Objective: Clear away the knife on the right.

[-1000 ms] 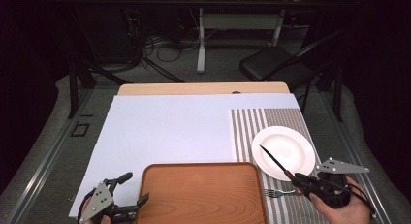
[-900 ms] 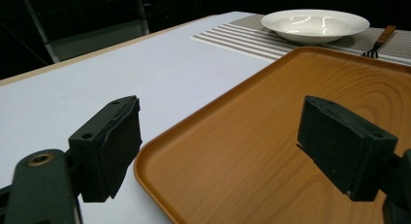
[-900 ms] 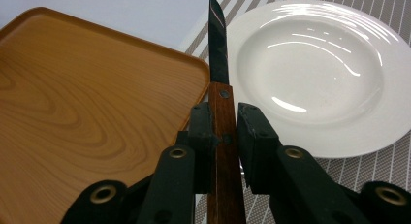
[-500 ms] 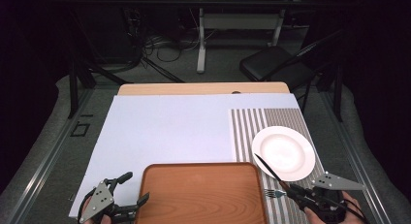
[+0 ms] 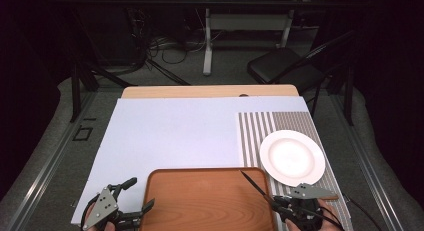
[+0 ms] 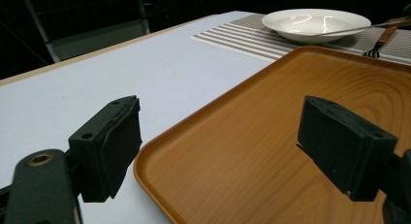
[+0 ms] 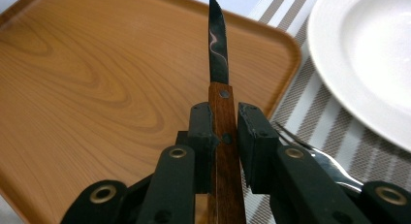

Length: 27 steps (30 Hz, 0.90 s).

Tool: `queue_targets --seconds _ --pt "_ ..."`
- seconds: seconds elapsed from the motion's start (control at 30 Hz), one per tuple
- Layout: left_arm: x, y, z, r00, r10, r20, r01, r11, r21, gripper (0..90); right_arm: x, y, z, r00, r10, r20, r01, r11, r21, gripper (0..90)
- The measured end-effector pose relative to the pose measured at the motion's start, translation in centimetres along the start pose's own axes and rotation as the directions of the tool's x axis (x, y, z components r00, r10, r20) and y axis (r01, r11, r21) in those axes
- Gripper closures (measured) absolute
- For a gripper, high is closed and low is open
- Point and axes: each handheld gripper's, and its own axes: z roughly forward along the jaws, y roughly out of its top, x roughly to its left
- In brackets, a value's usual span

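A knife with a dark pointed blade (image 7: 218,49) and a wooden handle is clamped between the jaws of my right gripper (image 7: 224,118), which is shut on the handle. In the high view the knife (image 5: 254,183) slants up and left from the right gripper (image 5: 280,203), its tip over the near right corner of the wooden tray (image 5: 200,206). My left gripper (image 5: 138,195) stands open at the tray's near left corner. In the left gripper view its jaws (image 6: 223,146) straddle the tray's rim (image 6: 160,141) with nothing between them.
A white plate (image 5: 292,157) rests on a striped placemat (image 5: 260,128) right of the tray, all on a pale blue table cover (image 5: 170,136). A fork (image 7: 315,153) lies on the placemat under my right gripper. A chair (image 5: 280,66) stands beyond the table.
My right gripper has carried the knife left and down, toward the near edge, from over the plate's rim to the tray's right corner. The left gripper has stayed put.
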Motion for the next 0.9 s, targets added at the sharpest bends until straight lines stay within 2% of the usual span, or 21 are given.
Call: queue_targets --seconds 0.2,0.23,0.33,0.43,0.67,0.77,0.9 --pt "0.1 0.0 -0.1 1.0 -0.002 -0.002 0.002 1.0 -0.003 15.6 0.2 -0.6 1.4 0.9995 0.03 -0.001 -0.03 1.0 0.007 76.5" --pt "0.0 0.0 -0.1 1.0 -0.002 -0.001 0.002 1.0 -0.003 15.6 0.2 -0.6 1.7 0.9997 0.024 -0.006 -0.024 1.0 0.007 76.5" --pt "0.0 0.0 0.0 1.0 -0.003 -0.001 0.003 1.0 -0.002 15.6 0.5 -0.8 2.3 0.9987 0.051 -0.009 -0.051 0.999 0.018 76.5" --pt "0.1 0.0 0.0 1.0 -0.003 0.0 0.003 1.0 0.0 15.6 0.7 -1.0 3.0 0.9985 0.054 -0.008 -0.054 0.998 0.028 76.5" --pt "0.1 0.0 0.0 1.0 -0.004 -0.001 0.004 1.0 -0.001 15.6 1.1 -1.4 4.4 0.9976 0.068 -0.01 -0.067 0.994 0.084 76.4" --pt "0.0 0.0 0.0 1.0 -0.003 -0.001 0.003 1.0 0.001 15.6 1.4 -1.4 4.6 0.9984 0.056 0.009 -0.057 0.993 0.104 76.3" --pt "0.0 -0.1 0.0 1.0 -0.004 -0.003 0.004 1.0 0.002 15.6 1.5 -1.5 5.0 0.9972 0.072 -0.02 -0.07 0.992 0.102 76.3"
